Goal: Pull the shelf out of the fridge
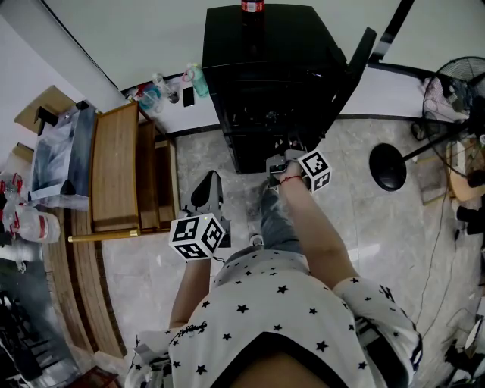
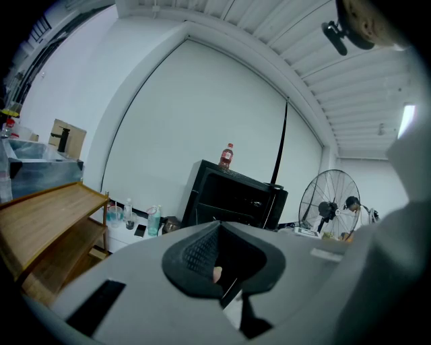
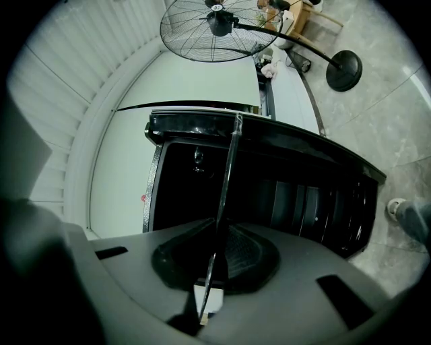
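Observation:
The black mini fridge [image 1: 265, 83] stands against the wall with its door [image 1: 356, 64] swung open to the right. My right gripper [image 1: 284, 155] reaches into its open front. In the right gripper view the thin glass shelf [image 3: 227, 182] shows edge-on, running from the dark fridge [image 3: 283, 195] back between the jaws, and the right gripper [image 3: 214, 259] is shut on its front edge. My left gripper [image 1: 210, 186] hangs over the floor, left of the fridge and short of it. In its own view the left gripper [image 2: 222, 269] is shut and holds nothing, and it faces the fridge [image 2: 236, 195].
A red-capped bottle [image 1: 252, 6] stands on top of the fridge. A wooden rack [image 1: 114, 170] with a clear box [image 1: 61, 159] on it lines the left side. Several bottles [image 1: 159, 91] sit on the low ledge. A standing fan [image 1: 455, 91] and its round base [image 1: 389, 167] are at the right.

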`<state>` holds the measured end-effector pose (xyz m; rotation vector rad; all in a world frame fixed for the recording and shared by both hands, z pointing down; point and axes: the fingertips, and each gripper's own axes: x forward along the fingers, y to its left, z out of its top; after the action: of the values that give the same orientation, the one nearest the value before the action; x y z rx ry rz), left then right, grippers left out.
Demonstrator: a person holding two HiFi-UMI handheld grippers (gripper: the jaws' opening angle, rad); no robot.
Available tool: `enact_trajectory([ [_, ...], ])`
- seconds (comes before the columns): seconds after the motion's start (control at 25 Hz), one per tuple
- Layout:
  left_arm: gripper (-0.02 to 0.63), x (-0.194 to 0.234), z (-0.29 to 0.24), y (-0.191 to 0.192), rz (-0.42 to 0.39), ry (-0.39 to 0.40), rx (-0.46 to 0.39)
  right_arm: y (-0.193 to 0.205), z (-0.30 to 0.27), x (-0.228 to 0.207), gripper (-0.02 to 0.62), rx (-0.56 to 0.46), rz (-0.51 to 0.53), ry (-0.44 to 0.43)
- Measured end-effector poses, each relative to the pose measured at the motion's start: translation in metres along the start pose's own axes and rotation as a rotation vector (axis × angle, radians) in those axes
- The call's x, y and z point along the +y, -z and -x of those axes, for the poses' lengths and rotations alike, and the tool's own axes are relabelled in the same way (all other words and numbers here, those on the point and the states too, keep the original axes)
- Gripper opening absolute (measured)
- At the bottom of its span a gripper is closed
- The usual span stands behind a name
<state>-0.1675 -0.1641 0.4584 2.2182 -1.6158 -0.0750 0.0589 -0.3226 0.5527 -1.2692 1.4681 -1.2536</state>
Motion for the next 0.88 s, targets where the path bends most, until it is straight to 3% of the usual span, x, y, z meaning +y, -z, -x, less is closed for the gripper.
enact_trajectory([
  [0.88,0.012,-0.0002,-0.0045,-0.0012,0.000,0.008,0.000,0.0011,-0.0026,-0.0023,0.017,0.005,-0.015,0.014],
])
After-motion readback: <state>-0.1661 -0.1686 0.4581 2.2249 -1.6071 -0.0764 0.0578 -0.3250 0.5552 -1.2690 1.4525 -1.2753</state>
